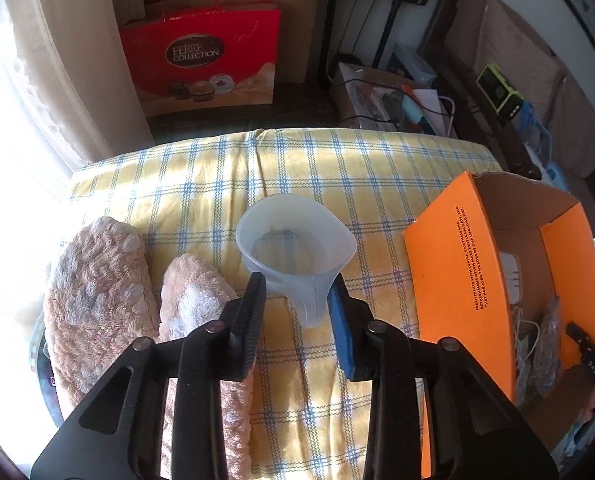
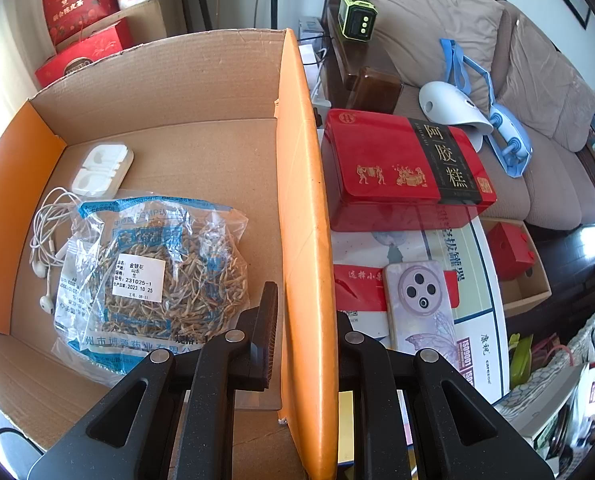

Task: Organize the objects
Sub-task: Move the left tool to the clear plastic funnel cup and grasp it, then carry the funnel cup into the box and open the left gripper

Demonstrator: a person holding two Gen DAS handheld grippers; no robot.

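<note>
A clear plastic measuring cup (image 1: 295, 242) stands upright on the checked cloth (image 1: 201, 184). My left gripper (image 1: 297, 300) has its fingers on either side of the cup's handle, with small gaps showing. An orange cardboard box (image 1: 453, 292) stands open to the right. My right gripper (image 2: 307, 320) straddles the box's orange right wall (image 2: 301, 208), one finger inside and one outside. Inside the box lie a bag of dried herbs (image 2: 153, 272), white earphones (image 2: 47, 240) and a white case (image 2: 103, 170).
Two fluffy pink slippers (image 1: 97, 296) lie left of the cup. A red tin (image 2: 401, 168) and a phone (image 2: 419, 304) lie right of the box on a glass table. A sofa (image 2: 497, 60) with a blue massager stands behind. Red gift boxes (image 1: 205, 60) stand beyond the cloth.
</note>
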